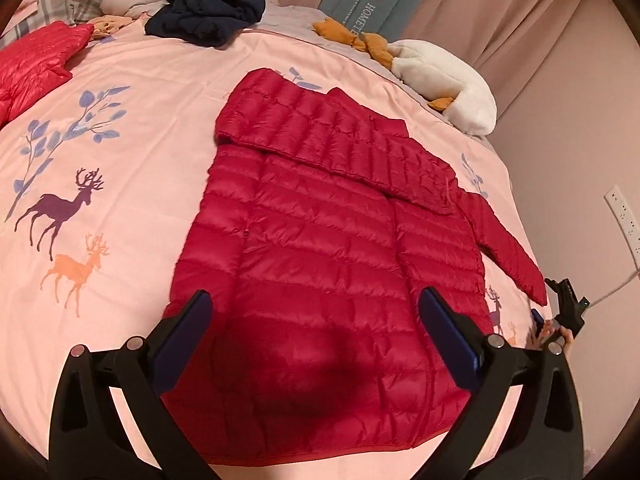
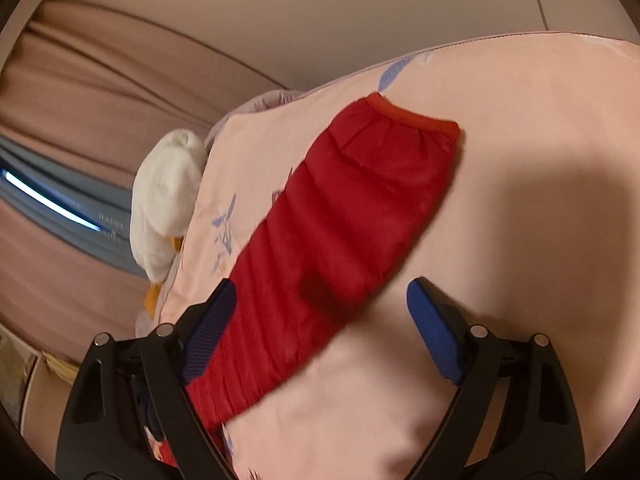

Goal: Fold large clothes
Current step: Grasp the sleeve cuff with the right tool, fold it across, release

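A red quilted puffer jacket point(image 1: 320, 248) lies flat on the pink bedspread point(image 1: 132, 184). One sleeve is folded across its upper chest; the other sleeve point(image 1: 508, 240) stretches out to the right. My left gripper point(image 1: 316, 312) is open and empty above the jacket's hem. My right gripper point(image 2: 320, 304) is open over the outstretched sleeve point(image 2: 344, 216), whose cuff point(image 2: 416, 116) points away; the jaws hold nothing. The right gripper also shows at the right edge of the left wrist view point(image 1: 568, 304).
A dark navy garment point(image 1: 204, 12) and a second red jacket point(image 1: 36, 56) lie at the far side of the bed. A white plush duck point(image 1: 444, 80) point(image 2: 168, 200) sits at the bed's right edge, near curtains and a wall socket point(image 1: 624, 216).
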